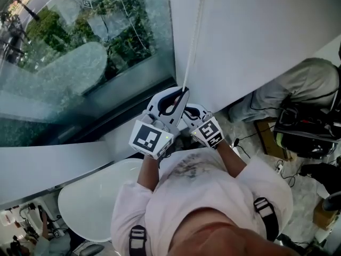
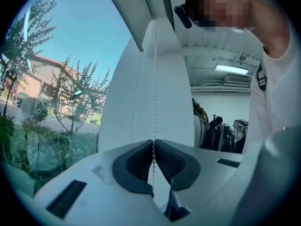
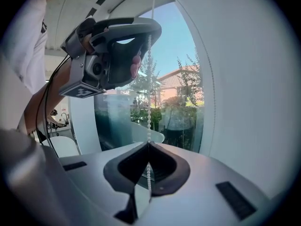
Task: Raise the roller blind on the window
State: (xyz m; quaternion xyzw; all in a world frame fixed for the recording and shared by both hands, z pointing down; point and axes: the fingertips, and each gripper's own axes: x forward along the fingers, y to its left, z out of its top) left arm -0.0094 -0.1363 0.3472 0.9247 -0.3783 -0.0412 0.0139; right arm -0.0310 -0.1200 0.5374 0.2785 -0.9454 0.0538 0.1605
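Since both grippers sit on one cord, I list the scene from the largest item down.

1. The window fills the upper left of the head view. The glass that I can see is uncovered, with trees and a brick building beyond it.
2. A white panel stands directly right of the glass. I cannot tell whether it is the blind's fabric or plain wall.
3. A round white table stands below the sill, at the lower left.
4. A person sits low at the far right, beside dark equipment and cables.
5. The left gripper is held up in front of the panel's left edge. In its own view the two dark pads are pressed together, with the bead chain pinched between them.
6. The right gripper sits just below the left one, close beside it. Its pads are likewise closed together on the same strand, and the beads continue down past the jaws. Its view shows the left gripper higher up on that strand.
7. The bead chain, the blind's control cord, runs straight up from the left jaws along the panel edge and out of the top of the head view. A second strand runs close against the panel, and neither gripper touches it.
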